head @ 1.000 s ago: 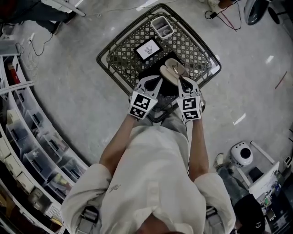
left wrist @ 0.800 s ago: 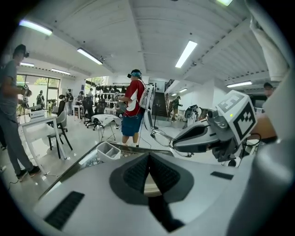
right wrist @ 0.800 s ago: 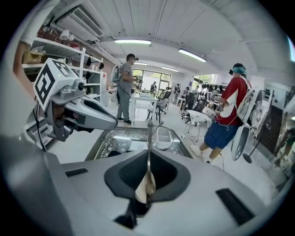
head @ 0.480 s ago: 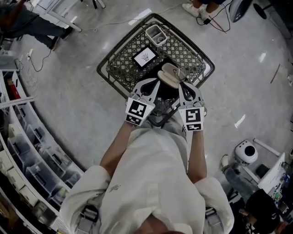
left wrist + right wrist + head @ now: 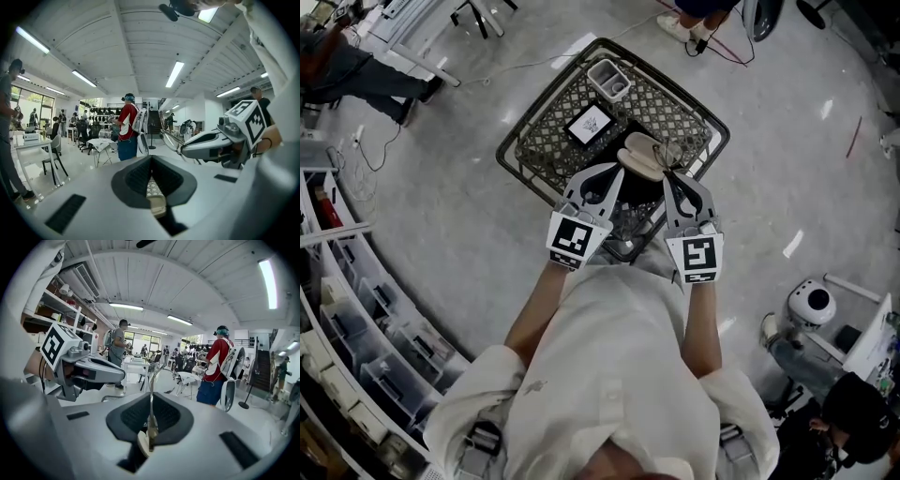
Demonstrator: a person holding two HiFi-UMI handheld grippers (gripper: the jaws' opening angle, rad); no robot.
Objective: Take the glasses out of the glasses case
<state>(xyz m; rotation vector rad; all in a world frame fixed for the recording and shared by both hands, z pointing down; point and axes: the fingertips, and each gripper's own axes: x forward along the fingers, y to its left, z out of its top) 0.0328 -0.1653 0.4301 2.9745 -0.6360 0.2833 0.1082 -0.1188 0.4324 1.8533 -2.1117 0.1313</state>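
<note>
A beige glasses case [image 5: 639, 156] lies open on the black mesh table [image 5: 546, 131]. Just right of the case, the thin-rimmed glasses [image 5: 669, 156] sit at the tip of my right gripper [image 5: 668, 176]. In the right gripper view, my right gripper [image 5: 151, 425] is shut on a thin metal temple of the glasses [image 5: 151, 390], which rises from between the jaws. One lens [image 5: 171, 140] shows in the left gripper view. My left gripper [image 5: 614, 172] hovers left of the case. Its jaws [image 5: 151, 180] are closed and hold nothing that I can see.
A white card [image 5: 589, 122] and a small grey tray [image 5: 610, 78] lie farther back on the table. Storage shelves [image 5: 356, 309] line the left side. A white round machine [image 5: 811, 306] stands at the right. People and desks fill the room in both gripper views.
Both grippers have drawn back slightly toward me, and the glasses are still in the right gripper. The case has stayed on the table.
</note>
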